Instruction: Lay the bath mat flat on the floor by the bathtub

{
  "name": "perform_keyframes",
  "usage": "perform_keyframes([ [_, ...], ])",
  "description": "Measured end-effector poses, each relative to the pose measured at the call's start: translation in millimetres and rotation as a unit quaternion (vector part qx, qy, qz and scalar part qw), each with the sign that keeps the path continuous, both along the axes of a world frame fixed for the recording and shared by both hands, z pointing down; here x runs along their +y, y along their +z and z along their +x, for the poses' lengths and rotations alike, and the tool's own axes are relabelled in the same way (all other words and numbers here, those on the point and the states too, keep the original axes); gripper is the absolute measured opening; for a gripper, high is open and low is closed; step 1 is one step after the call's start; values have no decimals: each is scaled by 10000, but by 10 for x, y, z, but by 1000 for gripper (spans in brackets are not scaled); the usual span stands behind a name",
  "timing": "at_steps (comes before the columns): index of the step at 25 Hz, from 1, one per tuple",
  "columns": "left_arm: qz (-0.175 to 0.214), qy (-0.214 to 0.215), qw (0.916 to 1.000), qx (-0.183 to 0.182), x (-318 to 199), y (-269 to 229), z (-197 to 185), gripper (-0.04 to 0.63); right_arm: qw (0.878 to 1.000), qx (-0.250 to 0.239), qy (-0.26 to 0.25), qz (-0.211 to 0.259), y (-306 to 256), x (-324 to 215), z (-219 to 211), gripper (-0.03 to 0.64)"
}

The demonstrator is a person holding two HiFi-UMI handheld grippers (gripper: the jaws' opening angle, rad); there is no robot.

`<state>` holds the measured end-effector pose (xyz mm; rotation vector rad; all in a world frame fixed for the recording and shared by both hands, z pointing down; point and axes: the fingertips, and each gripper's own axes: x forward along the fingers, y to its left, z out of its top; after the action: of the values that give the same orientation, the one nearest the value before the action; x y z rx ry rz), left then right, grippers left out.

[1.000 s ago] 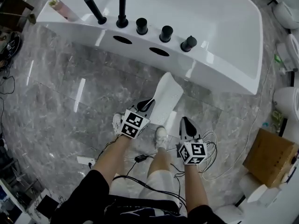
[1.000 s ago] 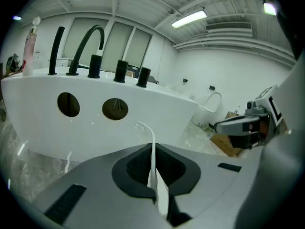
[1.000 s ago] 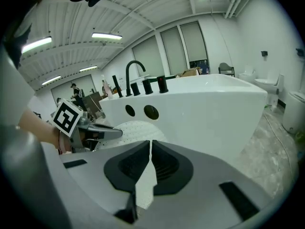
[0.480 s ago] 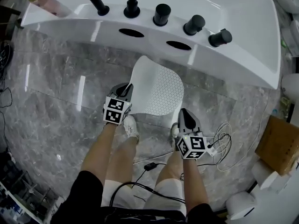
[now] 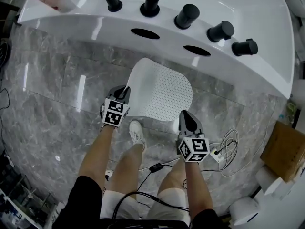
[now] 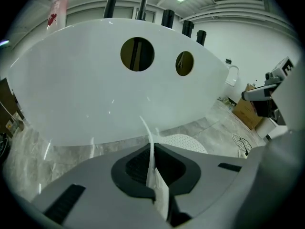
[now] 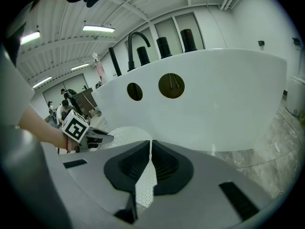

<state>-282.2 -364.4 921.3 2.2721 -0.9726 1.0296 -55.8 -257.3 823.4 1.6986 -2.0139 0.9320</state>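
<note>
Two claws pinch one white, dotted bath mat (image 5: 162, 92) by its near edge. The left gripper (image 5: 125, 92) is clamped on the left corner, the sheet standing thin between its jaws. Ahead of both claws the mat spreads over the grey marble floor (image 5: 52, 94), its far left corner curled up, with the bathtub (image 5: 95, 30) wall just beyond. The right gripper (image 5: 184, 116) is closed on the right corner, with cables (image 5: 226, 144) lying to its right.

Glossy, smooth white bathtub (image 5: 95, 25); matt black taps (image 5: 187, 16) on its rim; polished grey marble-look floor (image 5: 52, 94); matt white bath mat (image 5: 159, 92), finely dotted, pliant; brown cardboard box (image 5: 287, 151), right.
</note>
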Motion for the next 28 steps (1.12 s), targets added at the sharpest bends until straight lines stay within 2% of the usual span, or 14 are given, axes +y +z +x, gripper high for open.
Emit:
perform_keyframes([
  [4, -94, 94, 9998, -121, 18, 225, -78, 23, 9999, 0, -34, -101, 274, -105, -74, 31],
  [9, -294, -91, 9990, -329, 63, 421, -291, 24, 9998, -127, -44, -175, 459, -121, -160, 29],
  [15, -216, -137, 9972, -706, -30, 557, -558, 32, 9998, -161, -10, -150, 504, -113, -130, 29],
  [17, -155, -312, 9971, -682, -90, 545, -658, 27, 9998, -159, 7, -148, 507, -76, -111, 29],
  [20, -23, -605, 9971, -455, -252, 423, -749, 14, 9998, -151, 68, -113, 520, -81, -80, 29],
  [24, 145, -584, 9972, -440, -341, 294, -815, 14, 9993, -227, 283, -82, 480, -45, -81, 29],
  [28, 186, -676, 9966, -423, -349, 213, -863, 14, 9993, -246, 292, -20, 381, -42, -142, 29],
])
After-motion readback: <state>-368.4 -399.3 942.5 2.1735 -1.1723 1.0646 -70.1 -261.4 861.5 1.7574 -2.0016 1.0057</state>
